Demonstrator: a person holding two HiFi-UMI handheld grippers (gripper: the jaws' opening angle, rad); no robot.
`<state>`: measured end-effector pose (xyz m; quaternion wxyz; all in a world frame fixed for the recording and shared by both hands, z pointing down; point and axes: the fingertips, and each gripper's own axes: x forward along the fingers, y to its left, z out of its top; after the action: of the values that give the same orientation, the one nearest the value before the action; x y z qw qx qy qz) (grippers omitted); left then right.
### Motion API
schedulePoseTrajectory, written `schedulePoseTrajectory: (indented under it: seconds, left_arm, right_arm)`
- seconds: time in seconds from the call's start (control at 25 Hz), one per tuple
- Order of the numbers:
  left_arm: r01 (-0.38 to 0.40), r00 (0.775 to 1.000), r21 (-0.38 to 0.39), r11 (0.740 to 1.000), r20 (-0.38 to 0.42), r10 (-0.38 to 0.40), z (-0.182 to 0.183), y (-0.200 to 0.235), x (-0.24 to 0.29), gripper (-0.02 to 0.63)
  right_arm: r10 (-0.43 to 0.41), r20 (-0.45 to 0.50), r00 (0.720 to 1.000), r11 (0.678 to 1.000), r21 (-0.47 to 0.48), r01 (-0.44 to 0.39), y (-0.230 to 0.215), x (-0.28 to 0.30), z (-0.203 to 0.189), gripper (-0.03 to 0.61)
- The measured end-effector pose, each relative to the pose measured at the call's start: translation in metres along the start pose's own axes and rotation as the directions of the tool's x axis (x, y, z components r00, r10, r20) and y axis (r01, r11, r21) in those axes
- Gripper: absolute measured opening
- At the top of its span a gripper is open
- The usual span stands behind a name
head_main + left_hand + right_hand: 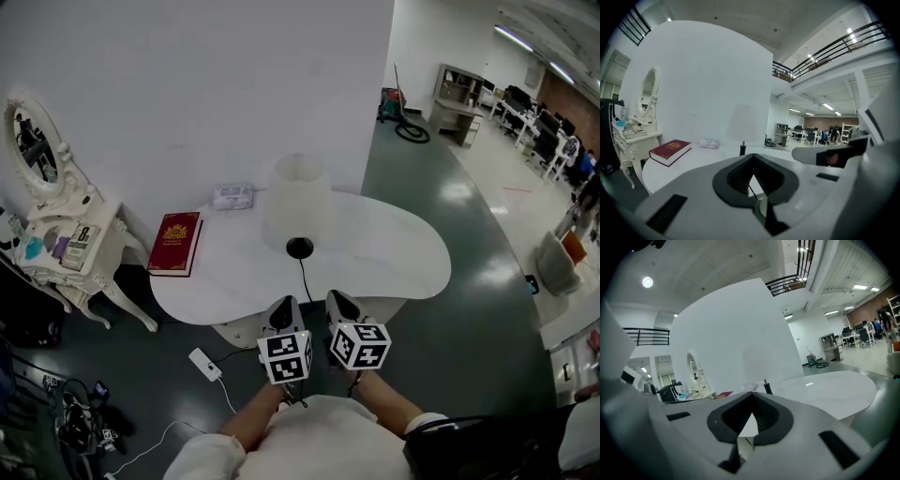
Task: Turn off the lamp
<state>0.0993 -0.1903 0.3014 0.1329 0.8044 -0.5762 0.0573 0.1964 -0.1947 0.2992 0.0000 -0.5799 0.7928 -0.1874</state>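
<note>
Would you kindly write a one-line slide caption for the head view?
The left gripper and right gripper, both shut, before a table with a lamp and a book.

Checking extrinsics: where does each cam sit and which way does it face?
Head view: on the person's head, facing steeply down at table, lamp, book; shows forearms, left hand-held gripper, right hand-held gripper.
Left gripper view: on the left one, nearly level over its shut jaws toward lamp and book; right one at right edge.
Right gripper view: on the right one, over its shut jaws toward lamp and mirror.
Shared: all three show lamp and table.
</note>
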Motion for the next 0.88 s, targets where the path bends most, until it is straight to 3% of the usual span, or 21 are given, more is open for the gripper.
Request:
schedulePoseTrajectory:
  seconds: [0.88]
  left_arm:
    - [-0.019, 1.0, -0.011, 1.0, -0.019, 0.019, -0.009, 0.009, -0.007, 0.008]
  right_arm:
    - [0.011, -0.029, 1.0, 1.0, -0.027, -0.011, 0.01, 0.001, -0.011, -0.002]
